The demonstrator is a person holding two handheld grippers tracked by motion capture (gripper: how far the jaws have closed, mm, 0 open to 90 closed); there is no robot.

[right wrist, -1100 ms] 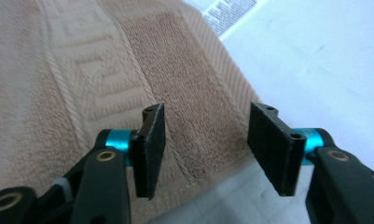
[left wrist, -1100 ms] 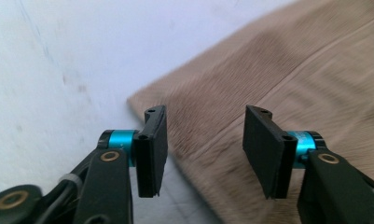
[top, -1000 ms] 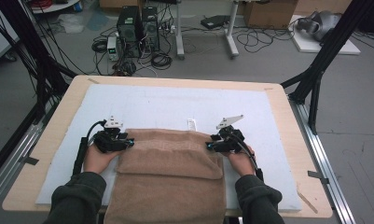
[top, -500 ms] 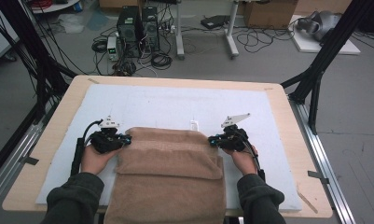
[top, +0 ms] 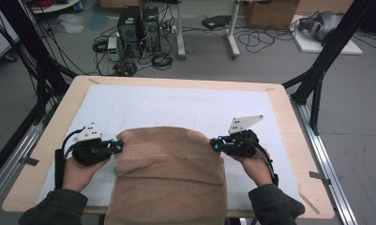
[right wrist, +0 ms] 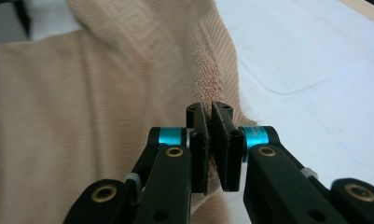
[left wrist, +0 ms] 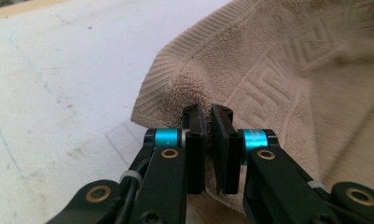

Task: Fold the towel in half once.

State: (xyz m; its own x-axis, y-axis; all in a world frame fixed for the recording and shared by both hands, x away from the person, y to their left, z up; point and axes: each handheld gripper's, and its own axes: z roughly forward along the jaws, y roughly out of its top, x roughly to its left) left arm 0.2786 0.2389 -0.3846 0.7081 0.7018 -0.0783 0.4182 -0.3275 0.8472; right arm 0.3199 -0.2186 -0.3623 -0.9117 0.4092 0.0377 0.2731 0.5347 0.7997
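The table carries a white mat, and on its near half lies the tan towel, its near end hanging over the table's front edge and its far edge raised into a rounded hump. The left hand-held gripper is clenched on the towel's far-left corner, where the patterned border bunches between the pads, and the right hand-held gripper is clenched on the far-right corner in the same way (the cloth there is pinched into a thin ridge). The likely trouble, as I judge it, is a slipped corner: each grip catches only a narrow bite of thick terry, so a quick pull or uneven pace between the two hands could tug one corner free, skewing the fold. The overhanging end could also drag the whole towel off the front edge.
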